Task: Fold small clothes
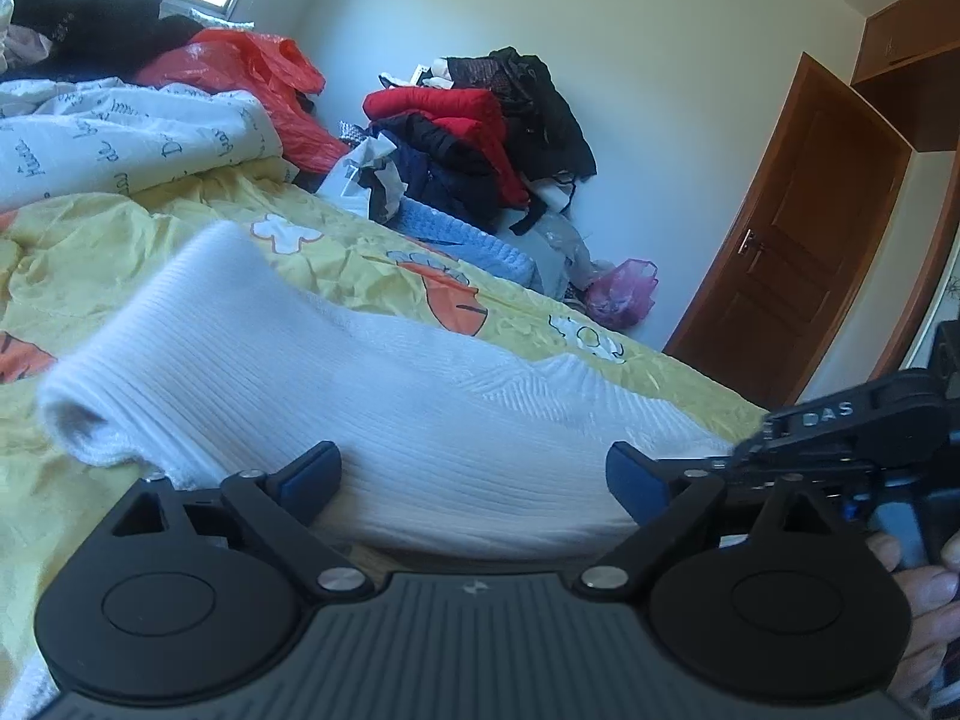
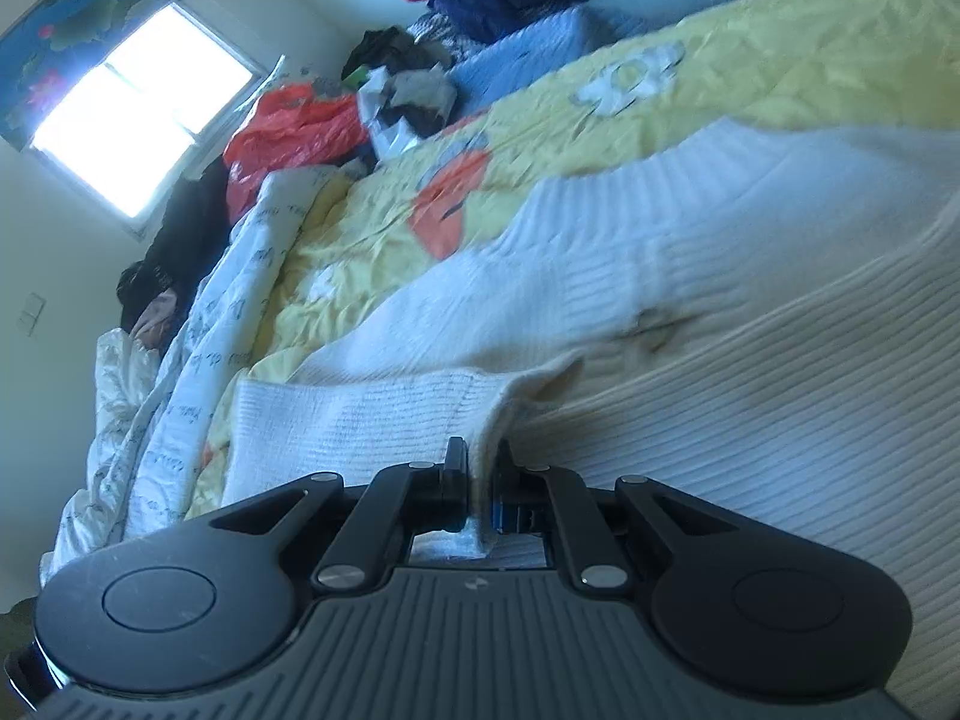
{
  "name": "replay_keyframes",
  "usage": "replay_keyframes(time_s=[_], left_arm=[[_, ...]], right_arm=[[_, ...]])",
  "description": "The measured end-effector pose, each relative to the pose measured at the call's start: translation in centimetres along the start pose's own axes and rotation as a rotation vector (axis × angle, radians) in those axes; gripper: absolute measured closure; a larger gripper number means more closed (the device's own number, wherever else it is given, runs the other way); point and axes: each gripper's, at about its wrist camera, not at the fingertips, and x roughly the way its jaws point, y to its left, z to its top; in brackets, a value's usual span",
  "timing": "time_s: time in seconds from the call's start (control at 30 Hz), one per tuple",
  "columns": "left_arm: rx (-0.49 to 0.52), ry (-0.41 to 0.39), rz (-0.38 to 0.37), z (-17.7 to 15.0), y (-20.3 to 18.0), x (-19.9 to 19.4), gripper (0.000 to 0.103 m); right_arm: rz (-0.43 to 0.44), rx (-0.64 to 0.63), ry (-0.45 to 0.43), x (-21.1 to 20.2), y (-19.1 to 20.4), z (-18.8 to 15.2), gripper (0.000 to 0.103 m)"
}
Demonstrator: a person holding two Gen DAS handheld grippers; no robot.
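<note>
A white ribbed knit sweater lies on the yellow patterned bedspread. One sleeve reaches left, its cuff showing at the end. My left gripper is open just above the sweater's near edge, blue pads wide apart and pressing on nothing. In the left wrist view the right gripper comes in from the right at the sweater's edge, with a hand on its handle. In the right wrist view my right gripper is shut on a raised fold of the sweater, beside a ribbed cuff.
A white printed quilt and red plastic bag lie bunched at the bed's far side. Red, black and blue clothes are piled against the wall, with a pink bag on the floor. A brown door stands to the right.
</note>
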Motion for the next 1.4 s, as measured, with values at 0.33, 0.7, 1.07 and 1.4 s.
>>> replay_keyframes(time_s=[0.33, 0.7, 1.07, 1.4], left_arm=[[0.037, -0.005, -0.006, -0.1, -0.4, 0.0, 0.006], [0.097, -0.026, 0.010, -0.2, -1.3, -0.3, 0.006], [0.083, -0.013, 0.023, -0.1, -1.1, -0.1, 0.006], [0.082, -0.009, 0.026, -0.1, -1.1, 0.0, 0.006]], right_arm=[[-0.078, 0.052, -0.093, -5.9, -5.9, 2.1, 0.092], [-0.161, 0.108, -0.162, -9.6, -10.8, 1.7, 0.092], [-0.179, 0.107, -0.178, -11.5, -12.7, 1.6, 0.092], [-0.201, 0.112, -0.193, -12.2, -14.0, 1.3, 0.093]])
